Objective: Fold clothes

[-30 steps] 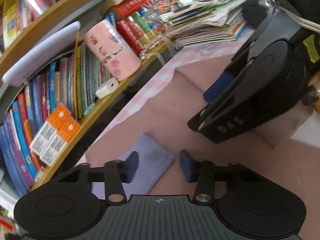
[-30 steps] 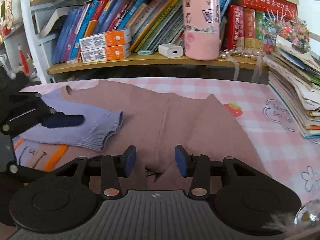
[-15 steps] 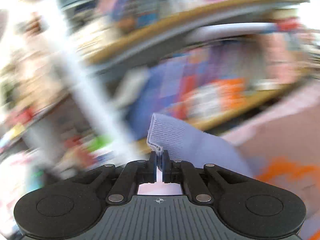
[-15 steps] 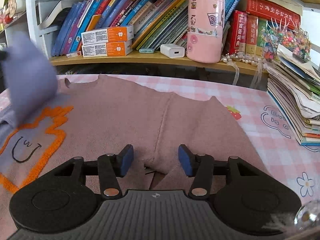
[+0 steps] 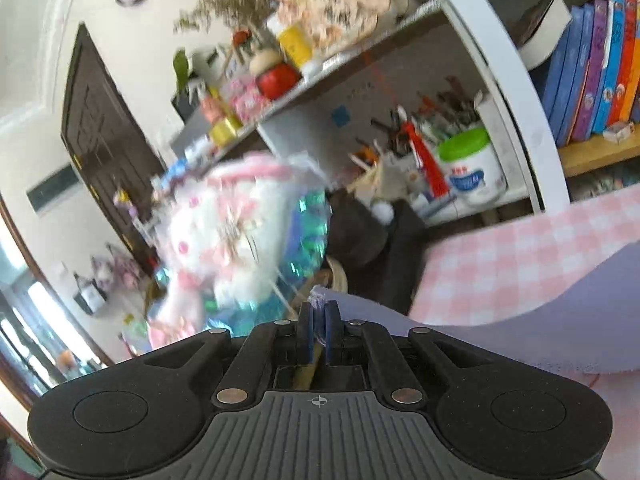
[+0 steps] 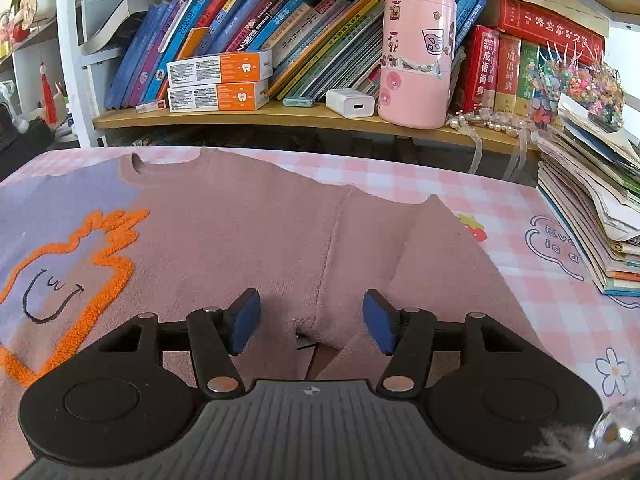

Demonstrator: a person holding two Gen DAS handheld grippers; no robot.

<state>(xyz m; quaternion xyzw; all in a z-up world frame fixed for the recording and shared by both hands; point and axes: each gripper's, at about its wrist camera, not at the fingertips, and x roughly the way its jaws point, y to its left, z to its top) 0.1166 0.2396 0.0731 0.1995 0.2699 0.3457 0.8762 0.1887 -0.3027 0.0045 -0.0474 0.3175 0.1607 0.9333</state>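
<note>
A pink-brown sweater (image 6: 256, 232) with a lilac panel and an orange outlined face lies spread on the pink checked tablecloth (image 6: 560, 304). My right gripper (image 6: 310, 322) is open and empty, low over the sweater's right part near a fold. My left gripper (image 5: 318, 330) is shut on the cuff of the lilac sleeve (image 5: 540, 320), which stretches away to the right over the table's left edge. The left gripper does not show in the right wrist view.
A wooden shelf (image 6: 280, 114) behind the table holds books, two orange boxes, a white charger (image 6: 351, 103) and a pink tin (image 6: 418, 58). A stack of booklets (image 6: 592, 208) sits at the table's right. Past the left edge are a plush toy (image 5: 224, 232) and cluttered shelves.
My left gripper closed on the lilac sleeve cuff, lifted it off the sweater and swung it out to the left past the table edge. The right gripper stayed open in place.
</note>
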